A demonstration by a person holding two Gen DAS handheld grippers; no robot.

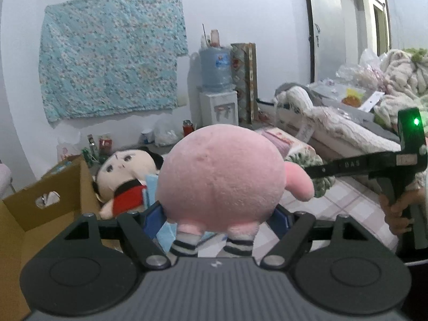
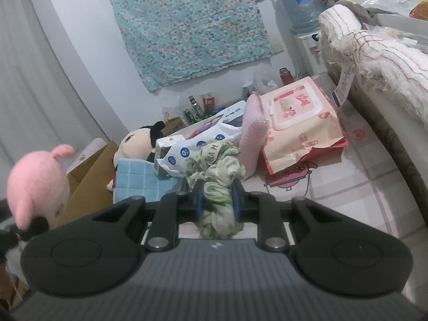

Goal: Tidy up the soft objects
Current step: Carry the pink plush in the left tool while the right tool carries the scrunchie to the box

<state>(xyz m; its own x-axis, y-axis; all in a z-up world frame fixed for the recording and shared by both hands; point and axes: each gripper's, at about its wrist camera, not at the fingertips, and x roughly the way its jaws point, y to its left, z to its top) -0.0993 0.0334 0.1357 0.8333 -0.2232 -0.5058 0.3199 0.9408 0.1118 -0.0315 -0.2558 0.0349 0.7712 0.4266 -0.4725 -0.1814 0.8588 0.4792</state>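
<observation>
Carrying pink plush [image 1: 219, 176] pinched wide in left claw [image 1: 219, 220], clear of the floor and beside the open box [image 1: 53, 187], probably for dropping in; right claw [image 2: 216, 198] squeezing green cloth [image 2: 216, 176] tight, likewise lifted for sorting.

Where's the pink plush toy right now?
The pink plush toy is held up between the left gripper's blue fingers, filling the middle of the left wrist view. The cardboard box and the dark-haired doll lie behind it to the left.
</observation>
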